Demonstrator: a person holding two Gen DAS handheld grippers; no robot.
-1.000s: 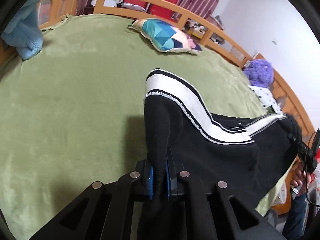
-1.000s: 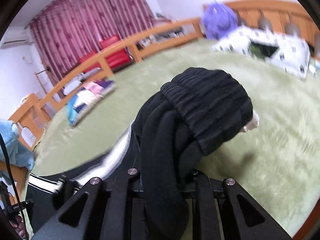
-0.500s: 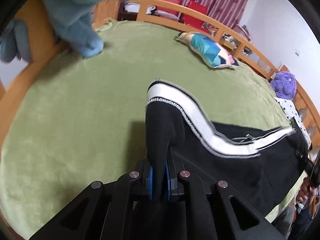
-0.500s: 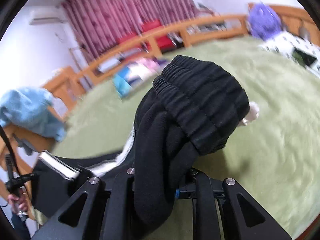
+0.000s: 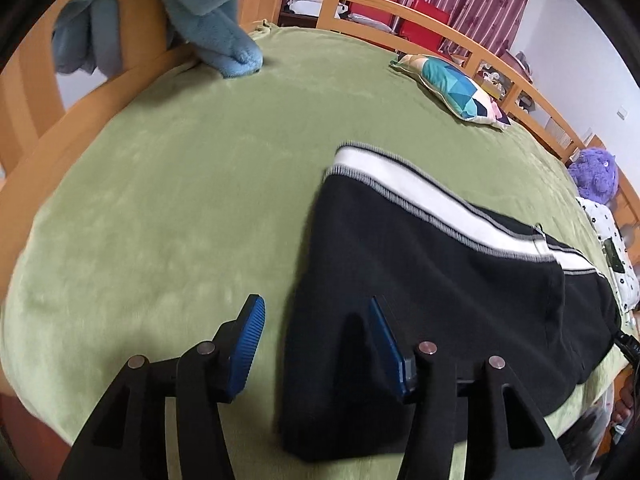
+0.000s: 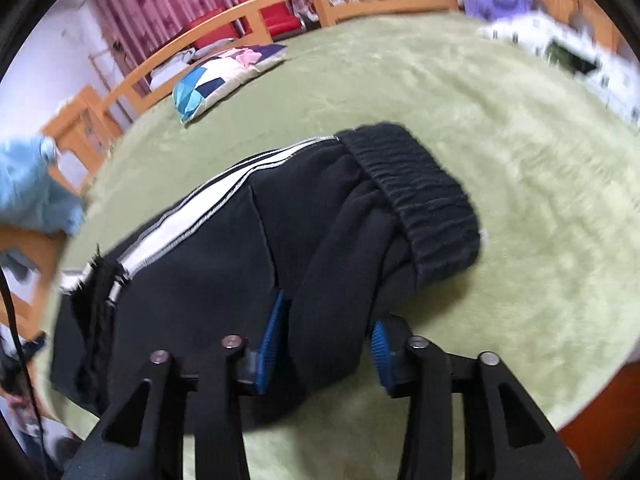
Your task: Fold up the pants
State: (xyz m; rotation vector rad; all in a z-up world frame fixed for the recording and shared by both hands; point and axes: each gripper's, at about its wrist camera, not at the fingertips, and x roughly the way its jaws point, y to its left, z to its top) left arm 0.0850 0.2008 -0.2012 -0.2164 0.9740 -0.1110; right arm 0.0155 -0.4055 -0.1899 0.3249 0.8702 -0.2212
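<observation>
Green fleece covers the bed (image 5: 168,208) under both your hands, with a wooden rail (image 5: 448,32) curving along its far side and red curtains behind that.

Your left gripper (image 5: 316,328) tips steeply down at the bed from 6 o'clock in its view. Its jaws have just been opening and now stand released: the left blue pad is over bare blanket, the right one over the black pants (image 5: 420,280), with the hem edge lying loose between them. The pants lie flat from 6 toward 3 o'clock, their white side stripe (image 5: 420,196) on top.

Your right gripper (image 6: 326,340) also points steeply down. Its jaws have just been opening too; a thick fold of the pants still sits between the pads, but the gaps beside it show no squeeze. The ribbed waistband (image 6: 416,200) bunches at 1 o'clock.

A patchwork pillow (image 5: 452,88) rests at 1 o'clock by the rail, a blue plush blanket (image 5: 216,12) hangs at 11, and a purple plush toy (image 5: 596,176) sits at 3. None of them touches the pants.
</observation>
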